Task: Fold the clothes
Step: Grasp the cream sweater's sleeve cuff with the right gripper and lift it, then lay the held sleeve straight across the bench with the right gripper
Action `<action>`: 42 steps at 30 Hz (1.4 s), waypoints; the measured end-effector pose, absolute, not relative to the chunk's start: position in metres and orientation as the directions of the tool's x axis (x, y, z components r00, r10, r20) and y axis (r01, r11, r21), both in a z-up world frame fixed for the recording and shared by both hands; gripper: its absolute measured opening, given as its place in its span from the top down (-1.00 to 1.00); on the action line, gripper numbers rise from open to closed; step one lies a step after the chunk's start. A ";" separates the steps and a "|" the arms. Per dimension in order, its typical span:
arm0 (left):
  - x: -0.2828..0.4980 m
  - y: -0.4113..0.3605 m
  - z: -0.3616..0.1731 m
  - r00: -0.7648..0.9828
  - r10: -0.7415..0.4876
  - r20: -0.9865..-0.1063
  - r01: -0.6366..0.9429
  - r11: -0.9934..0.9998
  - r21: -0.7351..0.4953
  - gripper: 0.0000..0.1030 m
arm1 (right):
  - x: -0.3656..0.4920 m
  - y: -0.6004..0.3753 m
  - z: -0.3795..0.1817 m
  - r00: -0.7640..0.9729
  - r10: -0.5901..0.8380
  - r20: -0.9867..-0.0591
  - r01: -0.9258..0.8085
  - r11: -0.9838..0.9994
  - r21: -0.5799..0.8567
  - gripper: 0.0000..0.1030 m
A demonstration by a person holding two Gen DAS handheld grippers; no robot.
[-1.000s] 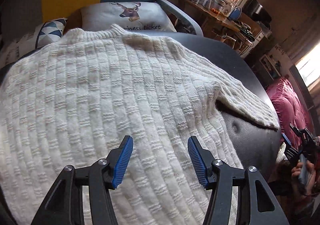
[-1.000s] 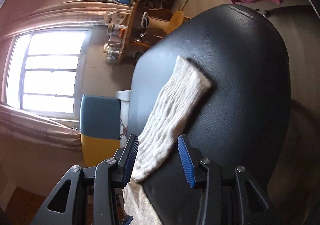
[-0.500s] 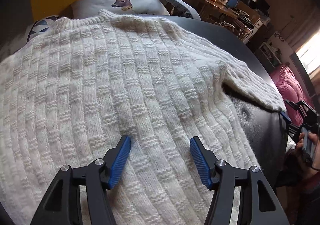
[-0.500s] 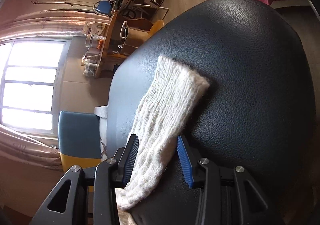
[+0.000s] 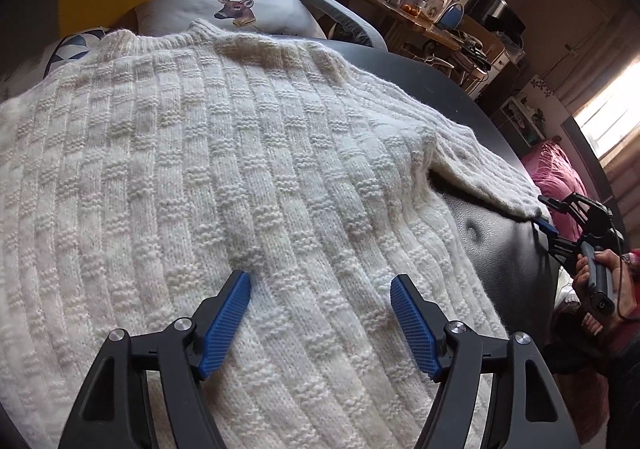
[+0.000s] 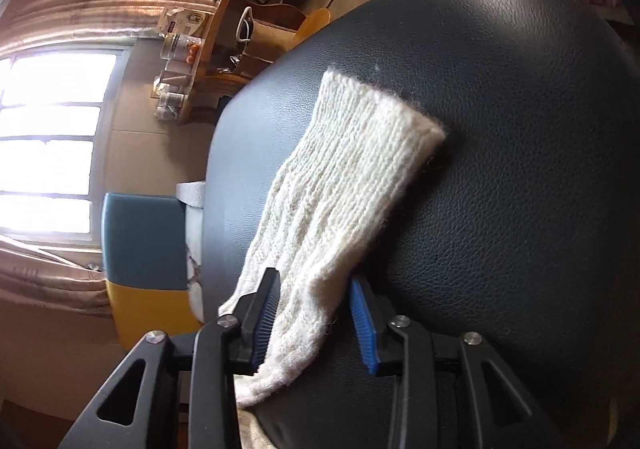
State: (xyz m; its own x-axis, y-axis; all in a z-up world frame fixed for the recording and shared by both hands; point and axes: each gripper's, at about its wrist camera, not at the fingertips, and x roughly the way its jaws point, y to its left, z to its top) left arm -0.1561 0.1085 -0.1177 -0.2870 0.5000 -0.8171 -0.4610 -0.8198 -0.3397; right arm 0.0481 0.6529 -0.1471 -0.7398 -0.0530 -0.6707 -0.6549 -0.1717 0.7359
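Observation:
A cream chunky-knit sweater [image 5: 240, 169] lies spread flat on a black leather surface [image 5: 500, 241], collar at the far end. My left gripper [image 5: 320, 289] hovers open just over the sweater's body, nothing between its fingers. One sleeve [image 5: 488, 177] stretches out to the right. In the right wrist view this sleeve [image 6: 352, 177] runs between the fingers of my right gripper [image 6: 314, 289], which is open at a narrow gap with its pads at the sleeve's edges. The sleeve's ribbed end rests on the leather [image 6: 520, 129]. A hand [image 5: 600, 269] holds that gripper [image 5: 560, 217].
A deer-print pillow [image 5: 236, 9] and a blue and yellow chair [image 6: 140, 229] sit beyond the collar. A cluttered wooden desk [image 5: 420, 21] stands at the back by a bright window [image 6: 48, 137]. A magenta blanket [image 5: 560, 169] lies past the surface's right edge.
My right gripper has slid forward along the sleeve, so more of it now lies between the fingers. My left gripper has come lower over the sweater's body and its fingers stand a little wider.

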 end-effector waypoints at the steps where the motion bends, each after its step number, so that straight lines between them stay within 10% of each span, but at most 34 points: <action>1: -0.155 0.109 -0.118 -0.289 0.499 -0.817 -0.464 -0.820 -0.336 -0.44 | 0.044 0.651 -0.142 -0.707 -0.025 -0.706 -0.686 -0.219 0.694 0.80; 12: -0.150 0.111 -0.120 -0.296 0.489 -0.820 -0.510 -0.807 -0.297 -0.46 | 0.005 0.645 -0.108 -0.379 0.252 -0.890 -0.739 -0.661 0.127 0.89; 22: -0.147 0.122 -0.121 -0.307 0.446 -0.841 -0.535 -0.811 -0.234 -0.57 | 0.053 0.682 -0.102 -0.729 -0.068 -0.682 -0.613 -0.380 0.693 0.52; 32: -0.145 0.121 -0.121 -0.311 0.443 -0.841 -0.533 -0.814 -0.232 -0.58 | 0.022 0.678 -0.142 -0.738 -0.079 -0.671 -0.644 -0.219 0.733 0.36; 42: -0.139 0.119 -0.121 -0.328 0.439 -0.836 -0.558 -0.804 -0.203 -0.59 | -0.046 0.623 -0.108 -0.295 0.332 -0.896 -0.573 -0.812 -0.112 0.97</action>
